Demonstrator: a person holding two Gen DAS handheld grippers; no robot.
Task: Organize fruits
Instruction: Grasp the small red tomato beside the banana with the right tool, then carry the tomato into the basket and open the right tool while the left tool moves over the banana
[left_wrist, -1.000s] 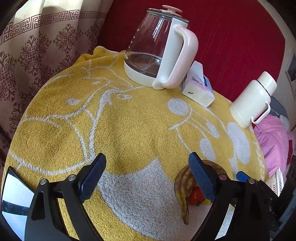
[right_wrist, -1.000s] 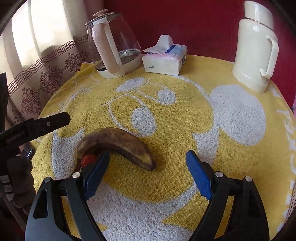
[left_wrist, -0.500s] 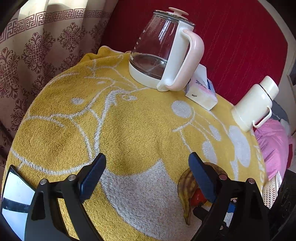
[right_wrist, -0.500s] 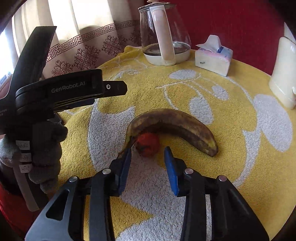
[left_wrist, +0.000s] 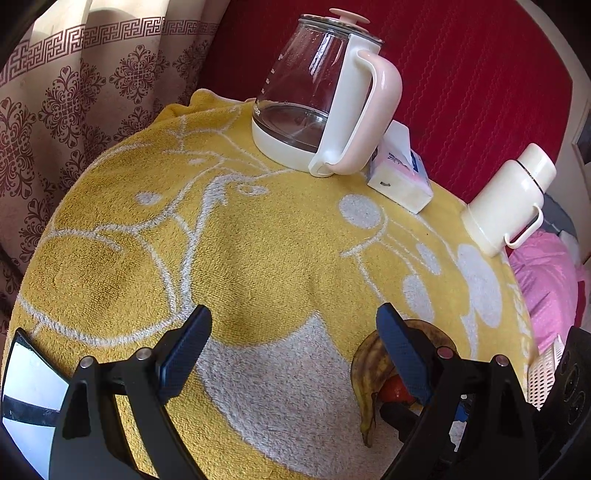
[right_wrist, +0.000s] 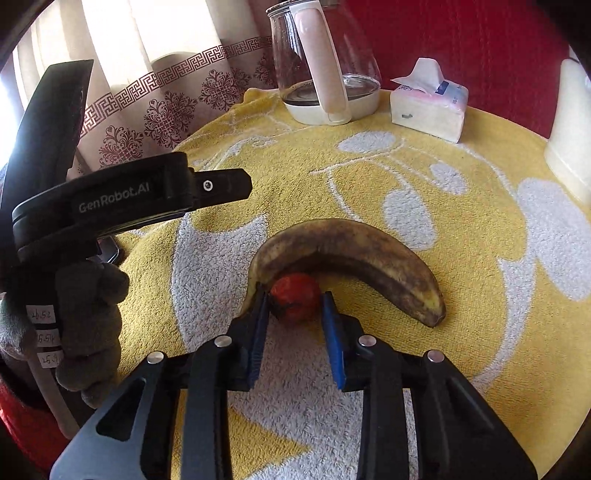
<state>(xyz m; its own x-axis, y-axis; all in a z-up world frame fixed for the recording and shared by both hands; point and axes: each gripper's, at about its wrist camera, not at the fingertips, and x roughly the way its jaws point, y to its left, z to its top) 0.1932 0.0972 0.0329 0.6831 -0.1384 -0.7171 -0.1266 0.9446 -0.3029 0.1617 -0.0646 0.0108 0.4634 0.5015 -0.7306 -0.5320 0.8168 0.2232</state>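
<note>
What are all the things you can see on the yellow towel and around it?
banana: one, brown-spotted yellow, near edge of the towel
small fruit: one, red, tucked in the banana's curve
kettle: one, glass with pink handle, far side
tissue pack: one, white and pink, beside the kettle
flask: one, cream, far right edge
towel: one, yellow with white pattern, covering the table
curtain: one, beige with maroon pattern, left
basket: one, white, partly seen, right edge
left tool: one, black, open, above bare towel
right tool: one, black, closed on the small fruit
</note>
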